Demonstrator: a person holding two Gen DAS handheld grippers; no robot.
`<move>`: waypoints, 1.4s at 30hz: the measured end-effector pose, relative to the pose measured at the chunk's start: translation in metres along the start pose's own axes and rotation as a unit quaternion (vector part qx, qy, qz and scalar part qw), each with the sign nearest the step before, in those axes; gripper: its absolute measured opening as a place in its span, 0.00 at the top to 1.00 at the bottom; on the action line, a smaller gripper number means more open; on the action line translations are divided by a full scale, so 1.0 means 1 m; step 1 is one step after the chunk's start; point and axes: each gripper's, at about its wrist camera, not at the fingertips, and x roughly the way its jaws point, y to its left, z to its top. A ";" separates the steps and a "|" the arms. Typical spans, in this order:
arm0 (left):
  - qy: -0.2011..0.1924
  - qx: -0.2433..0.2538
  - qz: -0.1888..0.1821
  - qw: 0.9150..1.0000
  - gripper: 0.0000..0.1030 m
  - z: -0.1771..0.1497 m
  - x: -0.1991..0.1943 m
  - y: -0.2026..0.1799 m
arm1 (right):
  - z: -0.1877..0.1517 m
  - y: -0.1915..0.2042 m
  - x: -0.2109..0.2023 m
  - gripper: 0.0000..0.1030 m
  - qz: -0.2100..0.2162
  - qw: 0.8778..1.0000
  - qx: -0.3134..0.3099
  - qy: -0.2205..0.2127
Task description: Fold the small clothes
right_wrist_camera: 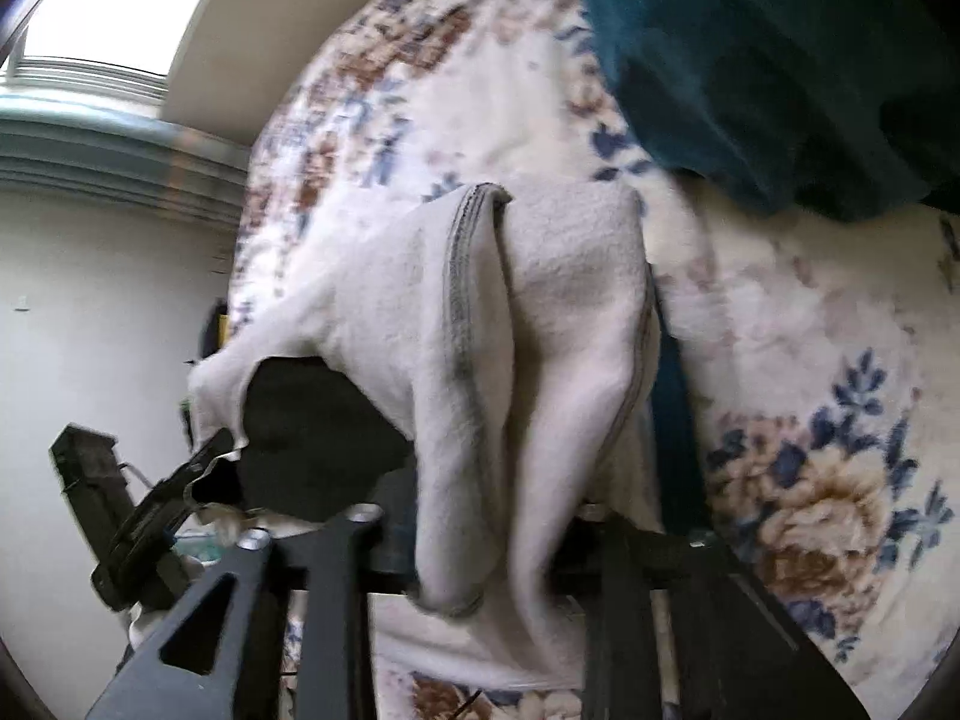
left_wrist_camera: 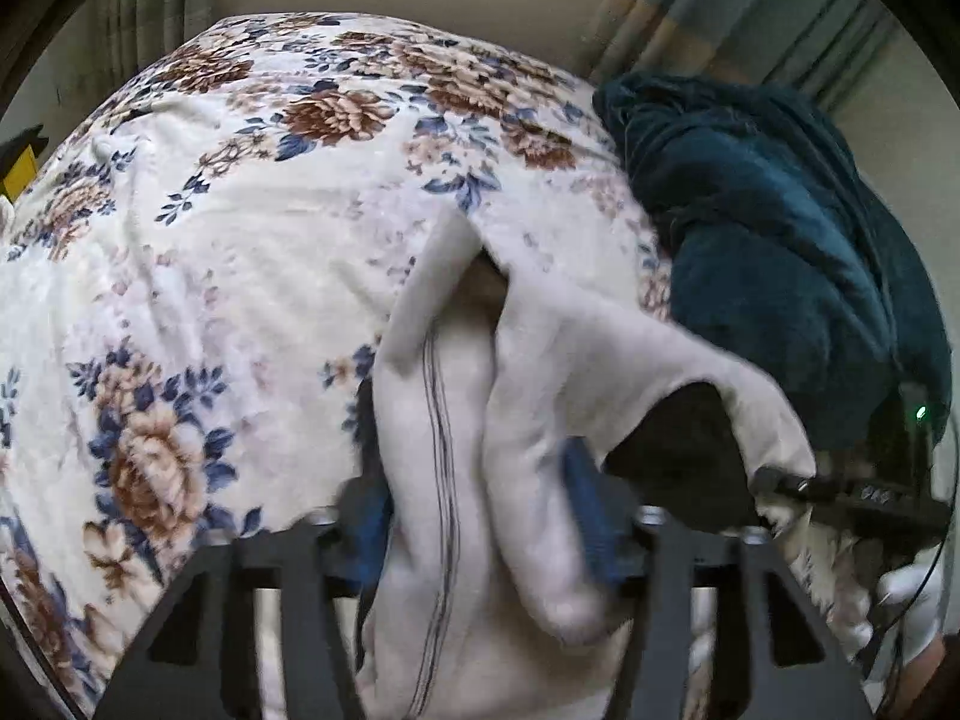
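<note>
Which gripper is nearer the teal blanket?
Right. The right gripper sits beside the teal blanket; the left gripper is further off over the floral bedspread, with the white garment spanning between them.

You get soft daylight from the bright, blown-out window (right_wrist_camera: 114, 6) at upper left of the right wrist view. Both fisheye views bow hard toward dark rims. The cream floral-print fleece blanket (left_wrist_camera: 210, 228) smears with motion blur; shadows stay faint.
</note>
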 end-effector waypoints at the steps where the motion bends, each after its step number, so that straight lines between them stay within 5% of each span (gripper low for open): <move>1: 0.000 0.008 0.002 1.000 0.40 -0.005 -0.002 -0.001 | 0.001 -0.001 0.000 0.58 -0.005 1.000 -0.003 0.000; 2: 0.000 0.019 0.006 1.000 0.38 -0.012 -0.005 -0.003 | 0.000 0.001 -0.001 0.44 -0.025 1.000 -0.015 -0.001; 10: -0.005 0.013 0.061 0.998 0.32 -0.039 -0.021 -0.001 | -0.040 0.005 -0.005 0.40 -0.106 0.992 -0.073 0.004; 13: -0.035 0.022 0.108 0.993 0.22 -0.043 -0.047 -0.021 | -0.052 0.011 -0.020 0.09 -0.140 0.987 -0.075 -0.025; 14: -0.045 0.029 0.121 0.991 0.10 -0.046 -0.057 -0.029 | -0.058 0.017 -0.030 0.02 -0.162 0.982 -0.082 -0.047; 20: -0.075 0.049 0.181 0.979 0.07 -0.075 -0.112 -0.073 | -0.119 0.064 -0.086 0.00 -0.276 0.941 -0.127 -0.149; 26: -0.093 0.052 0.193 0.975 0.07 -0.106 -0.168 -0.107 | -0.180 0.090 -0.145 0.00 -0.308 0.920 -0.144 -0.194; 42: -0.162 0.062 0.186 0.967 0.07 -0.188 -0.352 -0.182 | -0.322 0.155 -0.331 0.00 -0.269 0.918 -0.173 -0.235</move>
